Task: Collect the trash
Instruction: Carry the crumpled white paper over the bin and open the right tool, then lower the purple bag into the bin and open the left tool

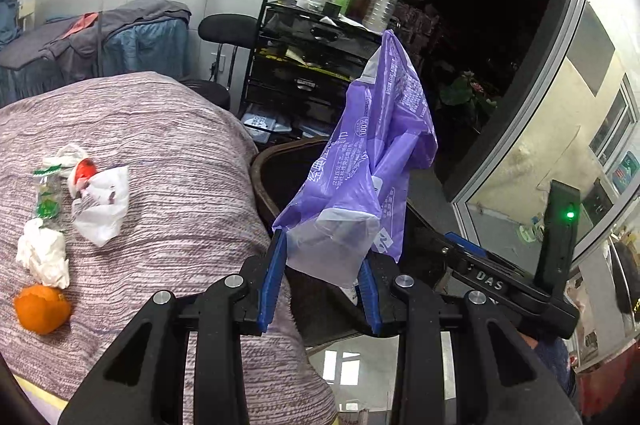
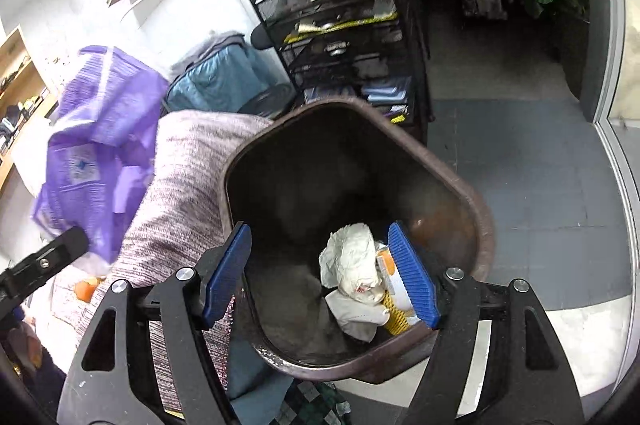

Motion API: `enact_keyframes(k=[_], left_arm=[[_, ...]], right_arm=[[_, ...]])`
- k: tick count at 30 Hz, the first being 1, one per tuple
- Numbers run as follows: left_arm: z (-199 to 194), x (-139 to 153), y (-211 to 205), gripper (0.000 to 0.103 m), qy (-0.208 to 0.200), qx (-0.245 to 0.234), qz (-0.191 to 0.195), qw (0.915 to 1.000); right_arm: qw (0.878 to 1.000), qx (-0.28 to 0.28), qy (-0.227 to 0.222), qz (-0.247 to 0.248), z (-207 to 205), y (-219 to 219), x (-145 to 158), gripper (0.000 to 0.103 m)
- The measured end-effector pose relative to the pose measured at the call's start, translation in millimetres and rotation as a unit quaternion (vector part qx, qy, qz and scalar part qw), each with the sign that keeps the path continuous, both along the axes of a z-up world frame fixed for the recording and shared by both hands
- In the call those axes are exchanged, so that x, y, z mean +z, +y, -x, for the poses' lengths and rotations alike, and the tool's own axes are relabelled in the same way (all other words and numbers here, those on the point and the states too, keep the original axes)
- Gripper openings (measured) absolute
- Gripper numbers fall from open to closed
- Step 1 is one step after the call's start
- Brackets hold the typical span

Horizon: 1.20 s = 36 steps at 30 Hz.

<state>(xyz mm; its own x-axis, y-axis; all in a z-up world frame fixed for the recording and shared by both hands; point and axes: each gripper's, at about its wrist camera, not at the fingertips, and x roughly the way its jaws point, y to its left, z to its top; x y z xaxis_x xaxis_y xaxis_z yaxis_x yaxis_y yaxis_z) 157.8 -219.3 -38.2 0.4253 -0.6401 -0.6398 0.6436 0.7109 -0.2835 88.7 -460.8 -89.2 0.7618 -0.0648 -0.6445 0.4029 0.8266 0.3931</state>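
The left gripper point(image 1: 320, 281) clamps the purple bag point(image 1: 372, 161) for filling, while the right gripper point(image 2: 320, 277) hangs wide open, empty, over the bin point(image 2: 480, 217).

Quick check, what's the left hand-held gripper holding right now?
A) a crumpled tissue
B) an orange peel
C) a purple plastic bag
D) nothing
C: the left hand-held gripper has its blue pads closed on the purple plastic bag, while the orange peel and tissue lie on the blanket.
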Motion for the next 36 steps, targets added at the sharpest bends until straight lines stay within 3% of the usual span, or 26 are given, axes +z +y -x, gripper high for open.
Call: enact_keyframes(k=[5,32,36], left_arm=[[-7,-4,-18,0.034,0.012,-0.012,-0.006,0.9998],[-26,-34,-82,0.034,0.061,-0.049,-0.051,0.9956],[-28,-36,-84,0.043,0.064,-0.047,-0.054,0.9954]], right_arm=[[1.000,-0.022,-0.012,0.010,15,-9,9,0.078],[0.997,-0.074,-0.013,0.009,47,-37,8,0.079],[0.997,-0.076,-0.012,0.010,47,-37,8,0.080]])
